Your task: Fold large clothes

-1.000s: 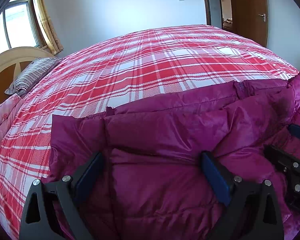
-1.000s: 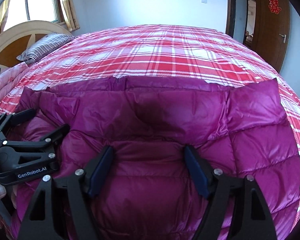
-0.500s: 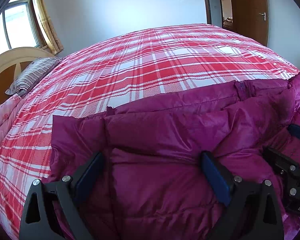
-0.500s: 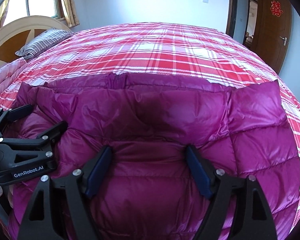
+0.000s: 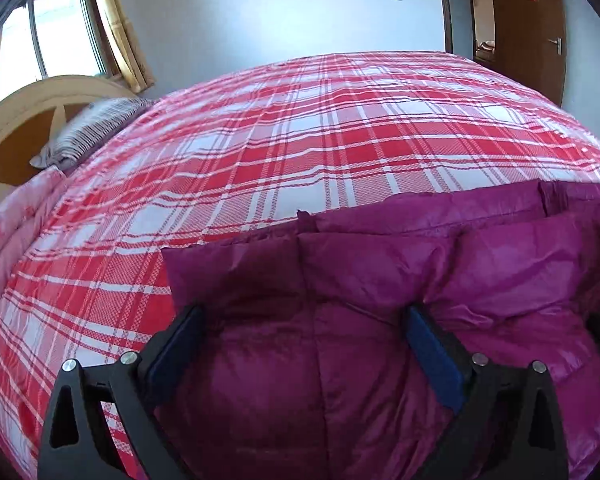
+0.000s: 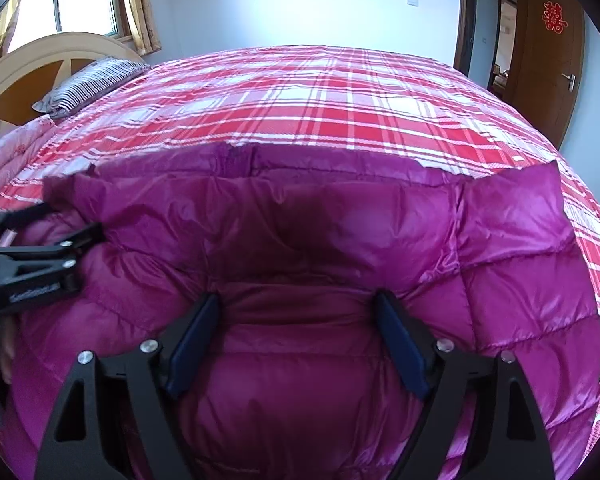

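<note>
Fingers (image 6: 196,340) of both grippers spread, gripping nothing, w/ jacket (image 6: 320,240) flat on bed (image 6: 340,92) right under/ahead, long axis crosswise; left gripper (image 5: 304,356) nearer headboard (image 5: 28,120), right gripper (image 6: 296,338) mid-jacket.

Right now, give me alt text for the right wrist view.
The right gripper stands open over a puffy magenta down jacket spread on a red-and-white plaid bed cover. The left gripper reaches in from the left edge; a striped pillow lies beyond.
</note>
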The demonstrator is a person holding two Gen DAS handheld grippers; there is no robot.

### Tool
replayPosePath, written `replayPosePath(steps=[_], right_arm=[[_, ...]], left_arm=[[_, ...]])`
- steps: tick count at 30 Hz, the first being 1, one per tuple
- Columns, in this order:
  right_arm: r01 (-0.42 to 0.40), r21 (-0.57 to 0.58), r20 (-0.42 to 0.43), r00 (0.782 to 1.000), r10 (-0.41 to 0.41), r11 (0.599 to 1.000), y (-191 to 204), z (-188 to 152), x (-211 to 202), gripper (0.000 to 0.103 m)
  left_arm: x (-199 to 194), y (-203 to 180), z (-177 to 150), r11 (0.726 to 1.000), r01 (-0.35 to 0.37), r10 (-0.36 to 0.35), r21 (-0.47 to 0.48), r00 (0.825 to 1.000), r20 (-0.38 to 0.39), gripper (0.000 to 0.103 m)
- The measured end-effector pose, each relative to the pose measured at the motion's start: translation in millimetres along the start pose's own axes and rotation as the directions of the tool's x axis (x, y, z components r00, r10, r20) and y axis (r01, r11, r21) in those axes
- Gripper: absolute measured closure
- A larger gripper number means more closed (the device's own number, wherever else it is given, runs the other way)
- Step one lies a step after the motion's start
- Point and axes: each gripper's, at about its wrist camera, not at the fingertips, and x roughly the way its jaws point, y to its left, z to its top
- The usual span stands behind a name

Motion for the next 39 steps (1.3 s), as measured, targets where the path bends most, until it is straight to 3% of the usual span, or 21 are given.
replayPosePath(steps=[2,3,7,10,13,16,28,39], right_arm=[[-0.086,0.039,0.087,0.993,0.083,0.995,-12,2,-21,0.02],[-0.092,0.049,0.134,0.987,0.085,0.995,-18,5,-32,0.021],[-0.033,0.132,0.222,0.975,0.003,0.991,-56,22,-60,0.021],[0.025,0.244,0.116,0.992,-0.054,0.969,-97,26,-39,0.021],[0.059,0.284,0.009,0.998,-0.064,0.957,-120,13,-8,0.023],[0.044,0.298,-0.007,0.999,-0.044,0.953,-124,11,-3,0.022],[0.151,0.199,-0.095,0.986,-0.135,0.968,-111,14,13,0.013],[0.182,0.177,-0.106,0.981,-0.165,0.967,-109,14,17,0.013]], left_arm=[[0,1,0,1.0,-0.003,0.003,0.002,1.0,0.004,0.003],[1,3,-1,1.0,0.004,-0.004,-0.004,1.0,0.002,0.002],[3,5,0,1.0,0.018,-0.018,-0.018,1.0,-0.003,0.002],[2,0,0,1.0,0.009,-0.009,-0.014,1.0,-0.006,0.001],[3,0,0,1.0,0.006,-0.006,-0.011,1.0,-0.011,0.001],[3,0,0,1.0,0.006,-0.006,-0.01,1.0,-0.014,0.001],[3,1,0,1.0,0.006,-0.007,-0.009,1.0,-0.015,0.001],[3,0,0,1.0,0.006,-0.007,-0.008,1.0,-0.015,0.001]])
